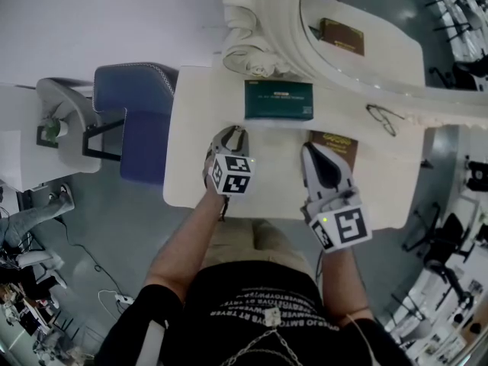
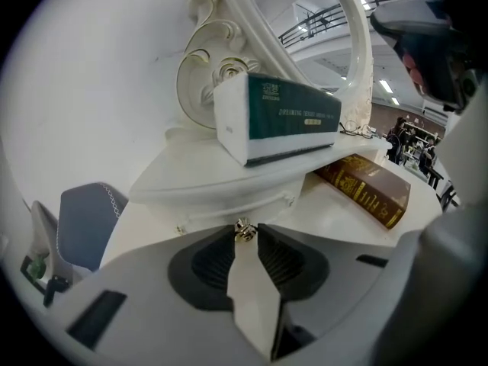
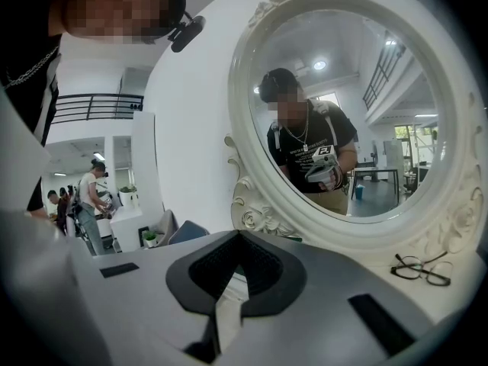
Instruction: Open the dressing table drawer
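1. Under the oval mirror (image 3: 347, 105), whose white frame is carved in scrolls and rosettes, the smooth painted surface (image 1: 191, 166) carries everything; a hard jerk could rock the lot
2. Drawer (image 2: 221, 210): a shallow white front in the low raised tier at the back left of the surface, looks closed. Likely risk: a skewed pull would jam it in its slot
3. Green box (image 2: 293, 117): a matte card block lying on the tier's top, right above the drawer. A sudden pull may slide it forward
4. Brown book (image 2: 366, 189): leather-look cover with gilt tooling, flat just right of the tier, apart from the drawer
5. Left gripper (image 2: 245, 235): closed narrow, tips pinching the knob. Right gripper (image 3: 235, 242): jaws drawn together, nothing between them, idle over the surface
6. Glasses (image 3: 422, 269): thin dark wire, near the mirror's base, well clear
7. Knob (image 2: 243, 227): tiny, faceted, shiny metal. A bite this small on hard metal could slip off mid-pull
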### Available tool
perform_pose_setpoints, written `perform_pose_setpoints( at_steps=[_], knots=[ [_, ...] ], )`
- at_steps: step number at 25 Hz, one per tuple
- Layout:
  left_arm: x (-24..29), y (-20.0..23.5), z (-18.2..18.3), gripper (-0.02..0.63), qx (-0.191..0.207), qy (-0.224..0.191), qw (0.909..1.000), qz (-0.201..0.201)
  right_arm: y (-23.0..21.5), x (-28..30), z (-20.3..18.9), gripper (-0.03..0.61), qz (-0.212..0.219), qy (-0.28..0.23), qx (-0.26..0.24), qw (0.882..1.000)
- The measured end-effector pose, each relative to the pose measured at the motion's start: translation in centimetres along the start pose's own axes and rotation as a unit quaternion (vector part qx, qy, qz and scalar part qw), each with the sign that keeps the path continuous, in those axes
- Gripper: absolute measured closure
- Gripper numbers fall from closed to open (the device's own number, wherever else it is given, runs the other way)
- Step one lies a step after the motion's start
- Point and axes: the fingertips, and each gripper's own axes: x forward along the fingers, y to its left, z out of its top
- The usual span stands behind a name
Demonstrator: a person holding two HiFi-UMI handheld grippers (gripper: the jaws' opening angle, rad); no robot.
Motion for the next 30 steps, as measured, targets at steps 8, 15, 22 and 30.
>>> perform_pose_setpoints(
  at_steps=[8, 15, 22, 30],
  knots=[
    [-0.1, -0.2, -0.2, 0.522, -0.003, 0.000, 1.0000, -0.001, 0.5, -0.7, -0.3, 0.575, 0.003, -0.001, -0.002, 1.000],
    [-0.1, -0.2, -0.4, 0.522, -0.005, -0.001, 1.0000, 0.000, 0.5, -1.4, -0.2, 0.575, 0.002, -0.003, -0.008, 1.000],
    [-0.7, -0.5, -1.1, 0.522, -0.008, -0.002, 1.0000, 0.000, 0.7, -1.8, -0.2, 0.575, 0.006, -0.003, -0.010, 1.000],
    [-1.4, -0.9, -1.8, 0.522, -0.008, 0.001, 1.0000, -0.002, 1.5, -2.2, -0.3, 0.575, 0.013, -0.006, -0.009, 1.000]
  ],
)
